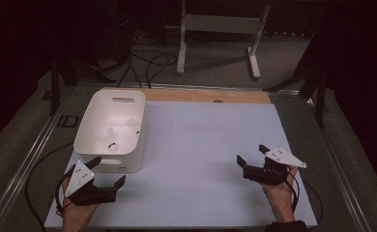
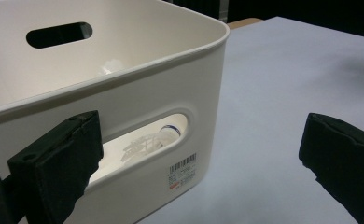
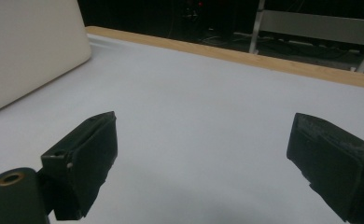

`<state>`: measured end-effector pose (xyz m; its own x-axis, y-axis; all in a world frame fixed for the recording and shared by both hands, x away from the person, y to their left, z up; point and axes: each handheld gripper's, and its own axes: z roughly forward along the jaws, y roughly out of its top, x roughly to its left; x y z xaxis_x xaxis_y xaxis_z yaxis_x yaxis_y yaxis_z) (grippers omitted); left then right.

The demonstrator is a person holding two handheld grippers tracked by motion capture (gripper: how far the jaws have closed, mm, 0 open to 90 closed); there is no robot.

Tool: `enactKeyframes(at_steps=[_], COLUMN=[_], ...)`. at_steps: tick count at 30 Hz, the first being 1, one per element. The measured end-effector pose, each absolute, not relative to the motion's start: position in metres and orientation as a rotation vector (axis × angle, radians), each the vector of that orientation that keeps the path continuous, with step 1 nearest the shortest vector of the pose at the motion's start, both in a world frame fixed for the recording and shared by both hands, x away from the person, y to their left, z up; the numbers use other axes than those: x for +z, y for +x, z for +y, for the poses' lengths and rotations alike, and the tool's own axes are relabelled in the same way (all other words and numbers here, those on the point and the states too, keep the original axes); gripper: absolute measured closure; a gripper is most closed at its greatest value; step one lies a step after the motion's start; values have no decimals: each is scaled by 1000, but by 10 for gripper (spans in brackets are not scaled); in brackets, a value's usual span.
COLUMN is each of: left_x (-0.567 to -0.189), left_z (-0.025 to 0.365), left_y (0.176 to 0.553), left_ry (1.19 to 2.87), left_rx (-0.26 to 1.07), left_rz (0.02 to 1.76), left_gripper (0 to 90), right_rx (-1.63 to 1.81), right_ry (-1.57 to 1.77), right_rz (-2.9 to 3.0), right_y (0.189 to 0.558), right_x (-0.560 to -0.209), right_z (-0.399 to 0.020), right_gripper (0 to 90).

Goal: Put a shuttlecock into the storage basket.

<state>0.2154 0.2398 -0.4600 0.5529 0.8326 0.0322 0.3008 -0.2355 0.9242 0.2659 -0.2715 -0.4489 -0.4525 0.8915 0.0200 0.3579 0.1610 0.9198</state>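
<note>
A white plastic bin [image 1: 110, 129] with handle slots stands at the left of the white mat [image 1: 201, 145]. Inside it lie small white items [image 1: 110, 137]. Through the near handle slot one of them looks like a shuttlecock [image 2: 153, 140] with a blue-banded tip. My left gripper [image 1: 108, 170] is open just in front of the bin's near right corner, holding nothing. In its own view the left gripper [image 2: 201, 161] faces the bin wall [image 2: 138, 88] at close range. My right gripper [image 1: 251, 153] is open over bare mat at the right. The right gripper [image 3: 208, 158] is empty, with the bin [image 3: 31, 51] far off to its left.
A wooden strip [image 1: 206, 95] runs along the mat's far edge. Metal rails [image 1: 29, 154] frame the table. Beyond it, cables [image 1: 148, 63] and a white stand [image 1: 220, 29] are on the floor. A barcode label [image 2: 182, 170] is stuck on the bin's near wall.
</note>
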Motion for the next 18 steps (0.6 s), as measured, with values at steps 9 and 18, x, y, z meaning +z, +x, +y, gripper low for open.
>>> enactKeyframes(at_steps=[9, 18], left_x=[-461, -464], left_z=[242, 248], left_y=[215, 214], left_ry=[1781, 1776], left_rx=[681, 697], left_rz=[949, 967], left_gripper=[5, 5], right_rx=[1308, 1311], right_ry=[1186, 1168], right_rz=[1872, 1846], right_y=[255, 246], right_x=[-461, -468], right_z=[-283, -287], right_gripper=[87, 87])
